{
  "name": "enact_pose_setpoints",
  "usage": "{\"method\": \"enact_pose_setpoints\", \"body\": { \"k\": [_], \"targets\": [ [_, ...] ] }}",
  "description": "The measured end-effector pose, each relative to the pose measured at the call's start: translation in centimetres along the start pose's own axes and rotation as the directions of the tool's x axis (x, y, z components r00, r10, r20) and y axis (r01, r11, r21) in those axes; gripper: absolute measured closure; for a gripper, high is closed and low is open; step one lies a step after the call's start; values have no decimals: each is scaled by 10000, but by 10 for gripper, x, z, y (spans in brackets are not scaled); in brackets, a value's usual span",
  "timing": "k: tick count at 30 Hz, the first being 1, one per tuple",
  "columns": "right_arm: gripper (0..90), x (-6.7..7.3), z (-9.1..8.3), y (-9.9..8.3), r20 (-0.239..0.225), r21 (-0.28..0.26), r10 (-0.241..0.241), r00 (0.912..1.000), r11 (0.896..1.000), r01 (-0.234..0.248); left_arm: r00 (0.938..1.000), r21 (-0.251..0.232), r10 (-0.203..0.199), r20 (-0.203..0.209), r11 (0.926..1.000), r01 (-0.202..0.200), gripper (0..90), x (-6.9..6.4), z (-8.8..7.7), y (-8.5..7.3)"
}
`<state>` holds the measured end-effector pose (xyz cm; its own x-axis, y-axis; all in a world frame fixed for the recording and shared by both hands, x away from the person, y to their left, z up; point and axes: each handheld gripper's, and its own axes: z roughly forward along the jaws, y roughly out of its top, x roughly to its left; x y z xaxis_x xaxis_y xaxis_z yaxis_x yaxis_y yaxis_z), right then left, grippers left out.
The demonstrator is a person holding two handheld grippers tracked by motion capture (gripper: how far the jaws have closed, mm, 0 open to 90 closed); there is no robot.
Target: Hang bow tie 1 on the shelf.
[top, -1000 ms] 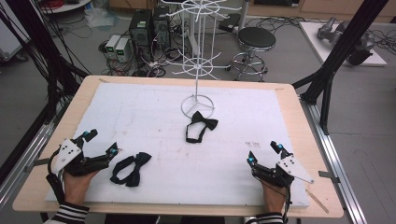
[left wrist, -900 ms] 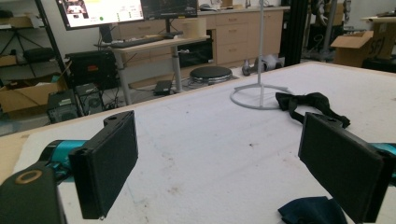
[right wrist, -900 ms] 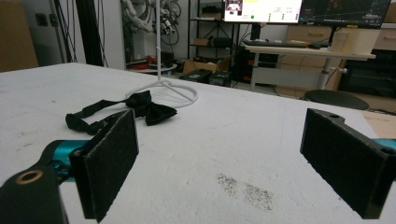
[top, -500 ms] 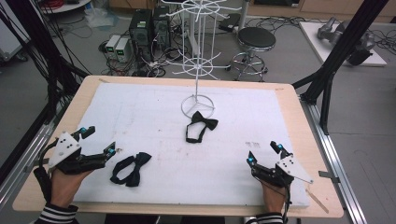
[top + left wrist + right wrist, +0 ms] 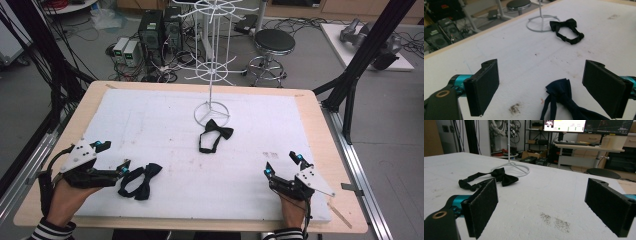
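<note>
near bow tie [image 5: 564,100]: dark navy cloth, soft and matt, pleated, lying between my left jaws.
far bow tie [image 5: 215,131]: black cloth with a slight sheen, touching the rack's base ring.
my jaw pads [image 5: 485,87]: black, matt, finely rough like felt; teal glossy plastic behind them.
table cover [image 5: 150,115]: white, matt, grainy, stained in spots.
table edge [image 5: 330,145]: pale smooth wood.
rack [image 5: 212,107]: white-coated wire, smooth.

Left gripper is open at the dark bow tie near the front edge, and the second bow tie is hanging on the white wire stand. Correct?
Not quite. The second bow tie lies flat on the white mat beside the stand's ring base, as the high view shows. The left gripper is indeed open at the dark bow tie.
</note>
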<state>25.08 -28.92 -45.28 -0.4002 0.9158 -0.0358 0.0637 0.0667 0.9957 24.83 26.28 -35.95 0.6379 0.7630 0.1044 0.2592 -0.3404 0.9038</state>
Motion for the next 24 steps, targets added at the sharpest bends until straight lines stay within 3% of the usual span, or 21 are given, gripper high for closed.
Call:
{"method": "enact_pose_setpoints", "body": {
  "k": [2, 8, 11, 19, 24],
  "targets": [
    [107, 0, 0, 0, 1, -7, -15, 10000, 10000, 15, 9999, 74, -48, 117, 10000, 47, 144, -1, 1, 0],
    [107, 0, 0, 0, -22, -15, -13, 10000, 10000, 13, 9948, 664, -79, 1014, 9978, 11, 144, 0, 7, 2],
    [107, 0, 0, 0, -23, -23, -13, 10000, 10000, 13, 9856, 1156, 101, 1686, 9928, -300, 143, 0, 12, 4],
    [107, 0, 0, 0, -8, -18, -32, 10000, 10000, 32, 9762, 1730, 165, 2162, 9834, -549, 143, -6, 21, 4],
    [107, 0, 0, 0, 5, -21, -33, 10000, 10000, 33, 9685, 2310, 195, 2482, 9698, -787, 152, -10, 28, 4]
  ]
}}
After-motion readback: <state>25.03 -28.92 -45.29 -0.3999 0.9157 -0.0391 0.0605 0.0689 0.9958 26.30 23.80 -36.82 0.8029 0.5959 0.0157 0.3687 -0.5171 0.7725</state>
